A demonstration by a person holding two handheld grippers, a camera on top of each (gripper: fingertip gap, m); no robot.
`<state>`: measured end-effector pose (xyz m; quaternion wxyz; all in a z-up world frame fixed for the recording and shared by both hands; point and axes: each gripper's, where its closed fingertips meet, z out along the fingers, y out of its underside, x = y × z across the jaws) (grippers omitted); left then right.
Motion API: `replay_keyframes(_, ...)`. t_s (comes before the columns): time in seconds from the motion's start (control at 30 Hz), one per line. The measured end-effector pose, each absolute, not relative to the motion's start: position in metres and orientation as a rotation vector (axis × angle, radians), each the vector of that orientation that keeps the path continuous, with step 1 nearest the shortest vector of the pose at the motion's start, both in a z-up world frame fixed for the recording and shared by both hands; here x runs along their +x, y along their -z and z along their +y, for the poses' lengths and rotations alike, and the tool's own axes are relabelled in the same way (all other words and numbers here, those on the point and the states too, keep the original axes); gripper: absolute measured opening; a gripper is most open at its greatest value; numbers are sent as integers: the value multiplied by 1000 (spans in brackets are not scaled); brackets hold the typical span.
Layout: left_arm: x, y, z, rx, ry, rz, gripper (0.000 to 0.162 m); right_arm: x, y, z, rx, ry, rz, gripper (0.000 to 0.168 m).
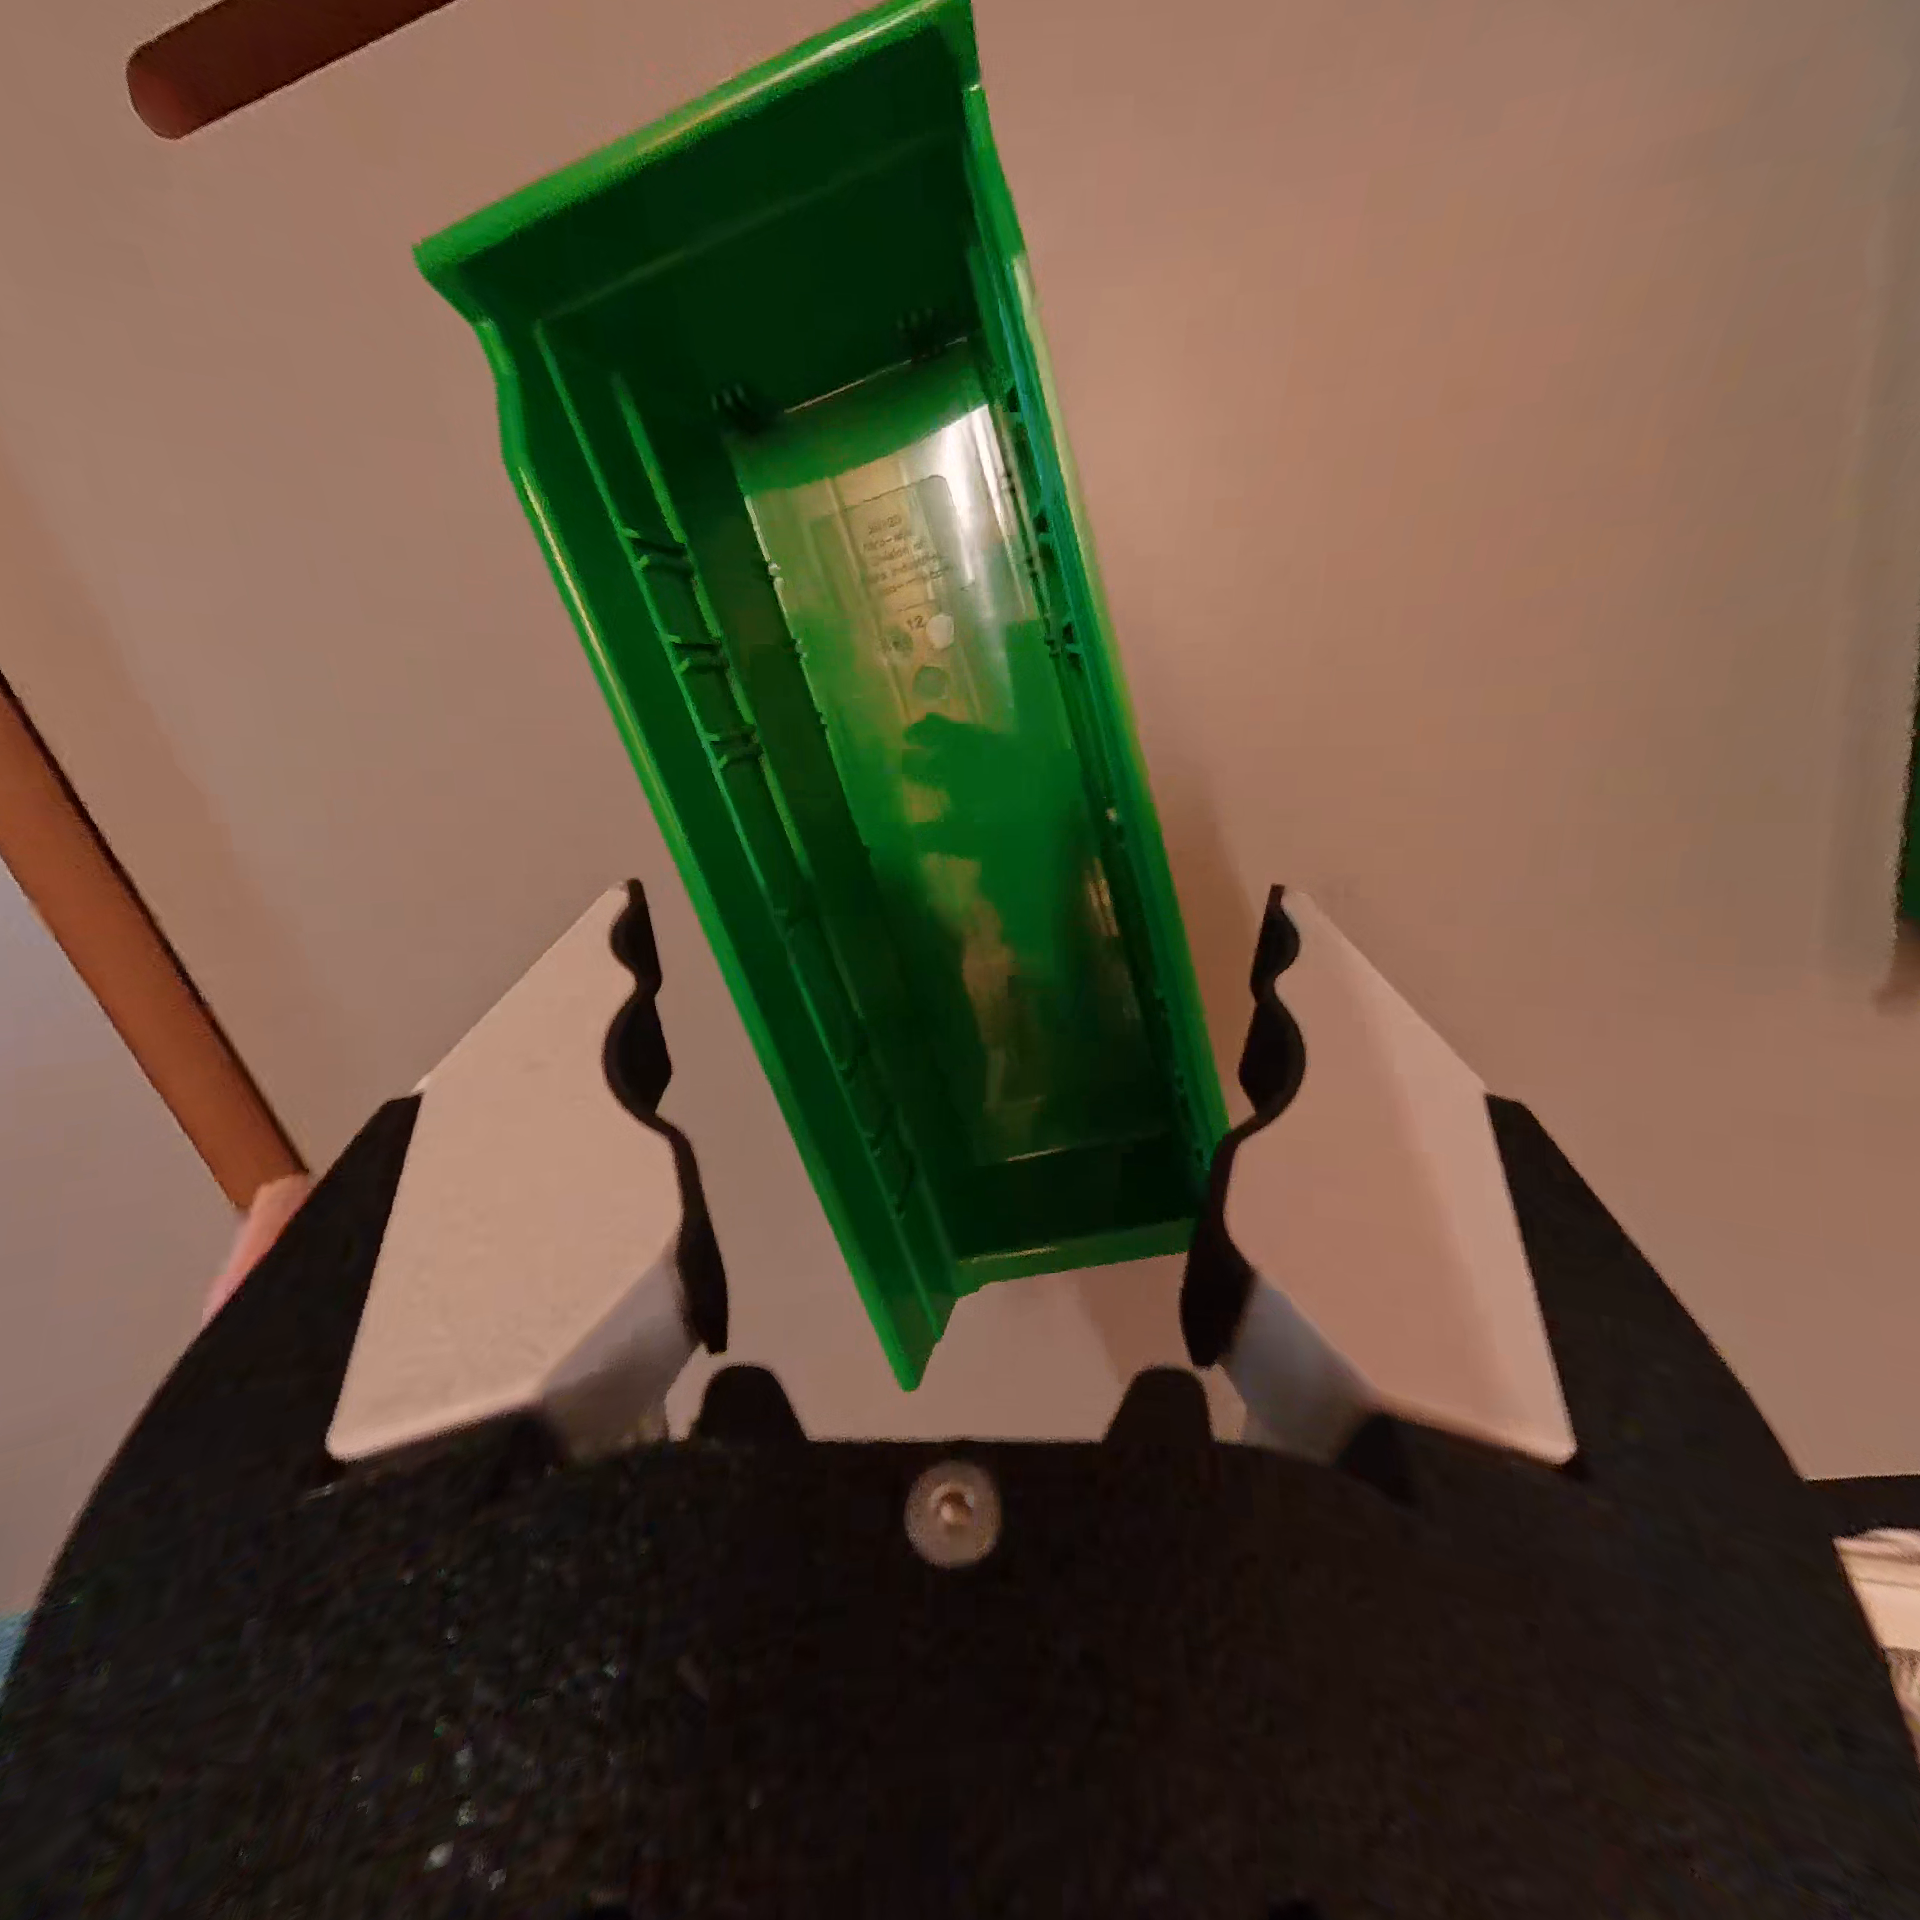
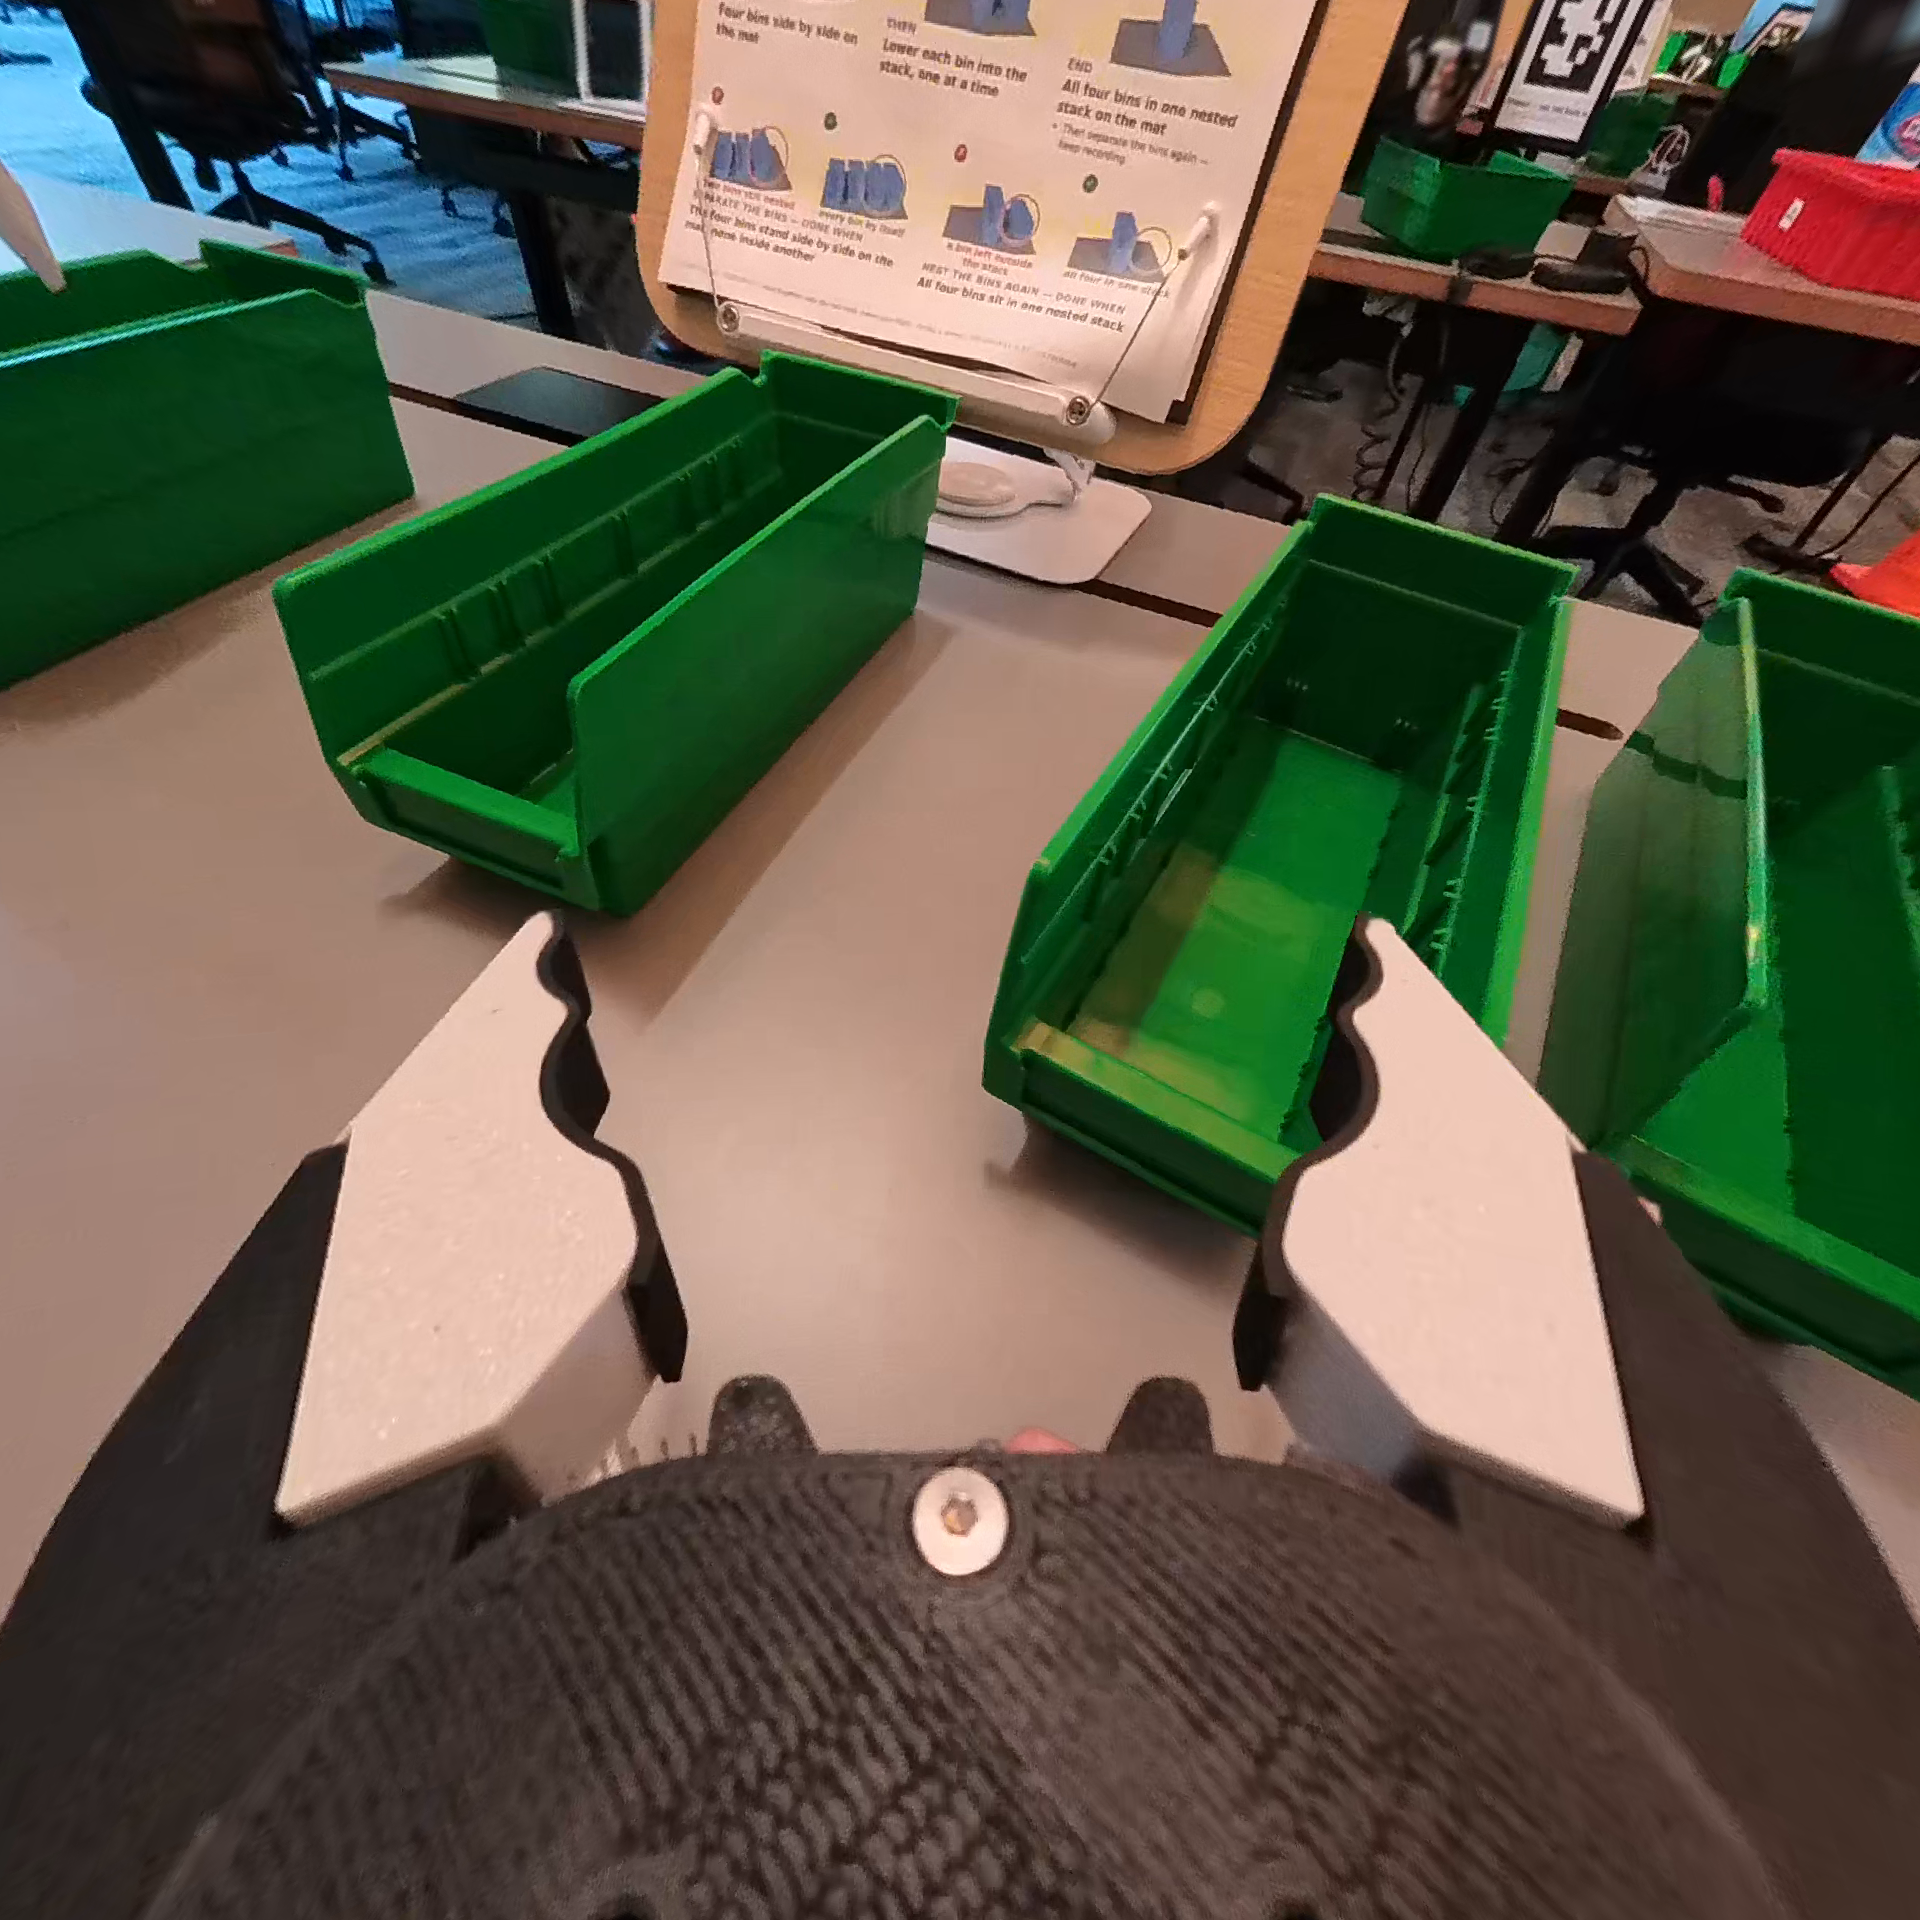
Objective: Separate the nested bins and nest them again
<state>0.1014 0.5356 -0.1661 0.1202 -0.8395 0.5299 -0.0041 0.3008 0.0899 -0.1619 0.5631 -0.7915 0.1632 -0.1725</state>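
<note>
The left tool [image 1: 954, 1122] is spread wide, gripping nothing. A long green bin [image 1: 790, 665] lies open-side up on the pale counter [image 1: 1455, 623] straight ahead of it, its near end reaching in between the fingers and its right corner close against the right finger [image 1: 1262, 1039]; whether they touch cannot be told.

The right tool [image 2: 961, 1132] is likewise released and empty, poised above the grey counter [image 2: 831, 1091]. Four green bins stand apart there, none inside another: one at the far left [image 2: 177, 457], one left of centre [image 2: 623, 644], one right of centre [image 2: 1278, 873] partly behind the tool's right finger [image 2: 1455, 1195], and one at the right edge [image 2: 1766, 935]. Behind them an instruction sheet on a wooden board [image 2: 966, 187] stands on a white stand.
</note>
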Motion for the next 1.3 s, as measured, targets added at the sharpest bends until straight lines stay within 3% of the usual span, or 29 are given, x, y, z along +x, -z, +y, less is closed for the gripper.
replay_keyframes(0.6,96,197,554,-2630,-106,1534,110,298,185,98,-1900,274,377,139)
replay_keyframes(0.7,86,196,565,-2617,-216,1495,139,298,188,98,-1907,261,377,138)
replay_keyframes(0.73,85,197,564,-2624,-211,1495,140,298,189,98,-1907,258,377,138)
replay_keyframes(0.8,85,202,558,-2663,-156,1494,134,299,190,97,-1909,257,378,138)
replay_keyframes(1.3,78,226,544,-2809,-61,1413,137,291,198,103,-1923,181,369,137)
